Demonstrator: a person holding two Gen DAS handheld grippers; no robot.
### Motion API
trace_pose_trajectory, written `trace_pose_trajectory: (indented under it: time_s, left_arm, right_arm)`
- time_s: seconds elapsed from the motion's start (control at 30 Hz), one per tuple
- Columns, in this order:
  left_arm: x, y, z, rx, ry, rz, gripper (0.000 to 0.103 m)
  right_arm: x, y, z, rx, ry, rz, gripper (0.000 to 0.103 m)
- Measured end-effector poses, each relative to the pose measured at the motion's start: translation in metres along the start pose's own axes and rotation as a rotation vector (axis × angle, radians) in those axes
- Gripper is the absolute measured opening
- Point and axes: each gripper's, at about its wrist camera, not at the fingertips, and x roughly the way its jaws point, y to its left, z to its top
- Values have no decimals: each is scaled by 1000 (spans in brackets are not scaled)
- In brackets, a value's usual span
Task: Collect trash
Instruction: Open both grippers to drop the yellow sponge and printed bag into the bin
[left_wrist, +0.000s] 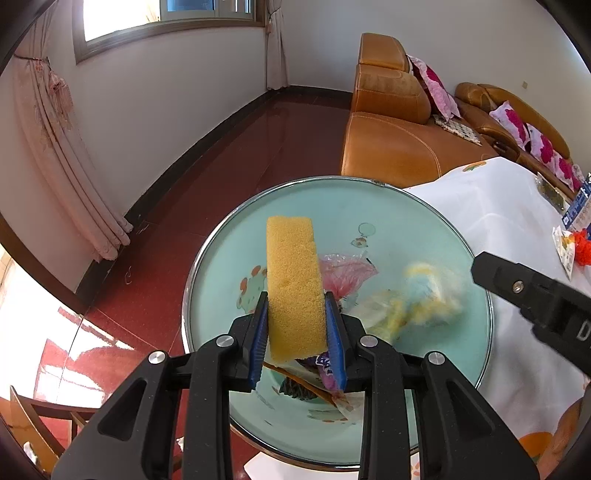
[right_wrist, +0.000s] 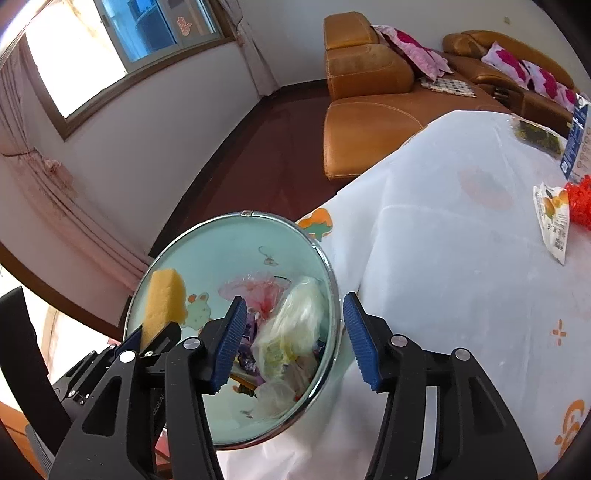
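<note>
We see the black plastic left gripper (left_wrist: 297, 336) with blue ribbed finger pads (left_wrist: 258, 343) and silver pivot screws. The matching black plastic right gripper (right_wrist: 295, 343) looks identical; white lettering marks its body.

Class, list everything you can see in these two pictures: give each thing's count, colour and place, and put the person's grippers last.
basin: one, pale green with metal rim, beside the table's edge
sponge: one, yellow, clamped upright above the basin
pink bag: one, crumpled in the basin
whitish bag: one, pale yellow-white, in the basin
purple wrapper: one, in the basin
tablecloth: one, white with orange prints, covering the table
snack packet: one, white and orange, on the cloth
red item: one, beside the packet, kind unclear
sofa: one, orange-brown, behind the table
cushions: several, pink-flowered, on the sofa
left gripper: shut on the sponge
right gripper: open, above the basin's rim
</note>
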Motion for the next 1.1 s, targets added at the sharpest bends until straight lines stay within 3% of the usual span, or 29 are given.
trace_pose_trajectory:
  time_s: [0.3, 0.33, 0.37, 0.43, 0.5, 0.73, 1.1]
  left_arm:
    - [1, -5, -3, 15, 5, 10, 30]
    - [0, -6, -4, 18, 7, 18, 33]
    - [0, -7, -4, 20, 9, 25, 45]
    - [-4, -10, -5, 19, 2, 35, 54]
    - [-10, -13, -5, 21, -6, 31, 55]
    - [-25, -23, -10, 30, -27, 54, 75]
    - [-46, -46, -21, 60, -42, 52, 90]
  right_arm:
    - [-38, -13, -4, 4, -105, -33, 55]
    - [-40, -15, -4, 1, -113, -39, 55]
    - [-44, -17, -5, -3, -124, -48, 55]
    - [-50, -21, -9, -3, -139, -58, 57]
    - [-53, -26, -11, 5, -147, -69, 62]
    - [-66, -46, -24, 45, -154, -96, 71]
    - [-90, -75, -39, 97, -196, -130, 83]
